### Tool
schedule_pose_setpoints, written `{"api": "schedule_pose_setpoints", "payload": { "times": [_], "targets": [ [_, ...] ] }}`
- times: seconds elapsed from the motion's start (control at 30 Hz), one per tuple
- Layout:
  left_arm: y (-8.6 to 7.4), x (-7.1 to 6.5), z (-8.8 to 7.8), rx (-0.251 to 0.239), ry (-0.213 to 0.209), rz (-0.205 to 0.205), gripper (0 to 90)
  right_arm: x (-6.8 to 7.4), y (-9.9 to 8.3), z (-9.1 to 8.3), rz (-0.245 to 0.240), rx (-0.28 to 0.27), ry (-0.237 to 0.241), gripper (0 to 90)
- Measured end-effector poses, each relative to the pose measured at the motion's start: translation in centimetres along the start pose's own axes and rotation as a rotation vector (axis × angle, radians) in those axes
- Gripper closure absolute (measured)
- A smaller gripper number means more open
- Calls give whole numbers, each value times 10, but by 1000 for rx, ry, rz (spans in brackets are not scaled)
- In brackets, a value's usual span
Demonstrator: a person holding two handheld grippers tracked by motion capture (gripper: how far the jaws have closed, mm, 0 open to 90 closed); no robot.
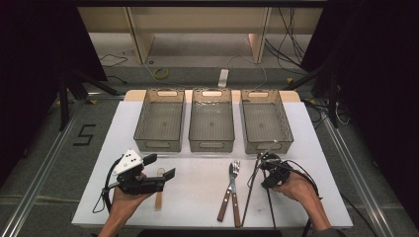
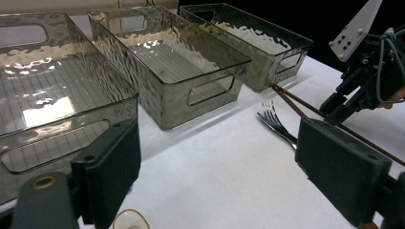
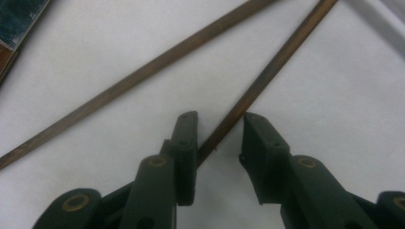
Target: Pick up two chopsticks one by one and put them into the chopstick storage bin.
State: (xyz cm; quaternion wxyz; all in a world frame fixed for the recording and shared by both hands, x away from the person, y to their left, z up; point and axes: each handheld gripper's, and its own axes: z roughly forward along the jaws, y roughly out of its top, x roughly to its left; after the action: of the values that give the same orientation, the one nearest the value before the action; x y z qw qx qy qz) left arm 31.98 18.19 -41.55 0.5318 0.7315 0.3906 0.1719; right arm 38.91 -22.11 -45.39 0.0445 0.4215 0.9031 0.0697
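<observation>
Two thin brown chopsticks lie crossed on the white table at the front right. My right gripper points down over them. In the right gripper view its jaws straddle one chopstick, which runs along the left pad with a gap to the right pad; the other chopstick lies to the left. My left gripper hovers at the front left, wide open and empty, above a small wooden spoon whose pale bowl peeks between the jaws.
Three translucent grey bins stand in a row at the back of the white table. A fork and a second wooden-handled utensil lie left of the chopsticks. Cables run across the floor beyond.
</observation>
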Motion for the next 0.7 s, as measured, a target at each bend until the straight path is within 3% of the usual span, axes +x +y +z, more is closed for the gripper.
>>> {"api": "schedule_pose_setpoints", "payload": {
  "times": [0.4,0.7],
  "targets": [
    [0,0,0,0,1,1,151,-2,-2,-1,1,8,14,813],
    [0,0,0,0,1,0,151,-5,-3,-2,14,-1,23,856]
  ]
}}
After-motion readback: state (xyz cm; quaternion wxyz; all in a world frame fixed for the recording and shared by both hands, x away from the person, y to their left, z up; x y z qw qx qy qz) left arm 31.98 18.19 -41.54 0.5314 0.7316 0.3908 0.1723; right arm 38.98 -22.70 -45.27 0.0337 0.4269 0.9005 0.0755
